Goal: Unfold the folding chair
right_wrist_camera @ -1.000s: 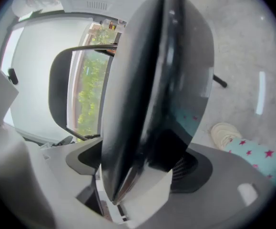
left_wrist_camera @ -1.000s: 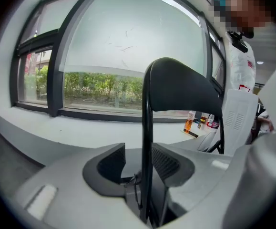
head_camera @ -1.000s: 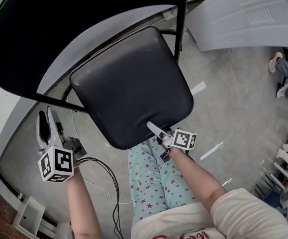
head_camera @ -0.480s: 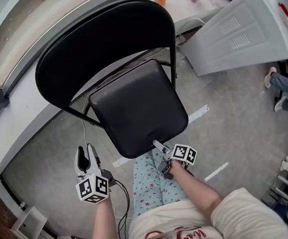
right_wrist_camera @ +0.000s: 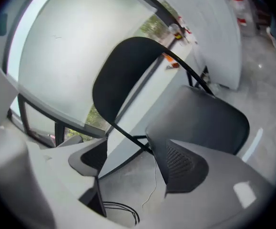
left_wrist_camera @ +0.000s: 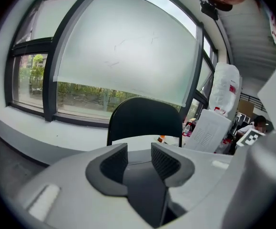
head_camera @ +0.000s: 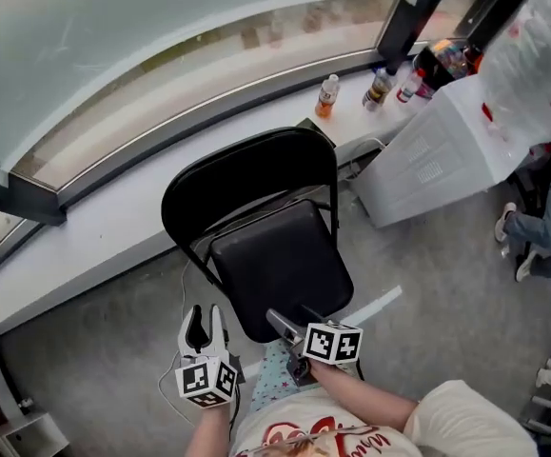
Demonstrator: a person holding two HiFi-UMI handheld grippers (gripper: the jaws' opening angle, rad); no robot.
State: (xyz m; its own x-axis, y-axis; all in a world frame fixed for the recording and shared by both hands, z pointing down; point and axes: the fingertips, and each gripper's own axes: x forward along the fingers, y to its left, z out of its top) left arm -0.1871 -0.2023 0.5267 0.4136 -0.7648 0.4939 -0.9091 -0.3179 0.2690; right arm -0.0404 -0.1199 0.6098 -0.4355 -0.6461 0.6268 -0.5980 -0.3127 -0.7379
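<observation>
Evidently both grippers are empty: the left gripper has its jaws slightly parted, the right gripper wide, having just closed a little. The folding chair stands open at twelve o'clock. A knock on its seat edge could skid it across the grey floor. Beyond are a white sill and bottles at one o'clock.

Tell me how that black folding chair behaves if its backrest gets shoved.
Probably skids or tips rather than bends: the folding chair stands on a thin tube frame. Likely light for its size, given the slim seat and backrest. The seat may hinge upward if lifted.
</observation>
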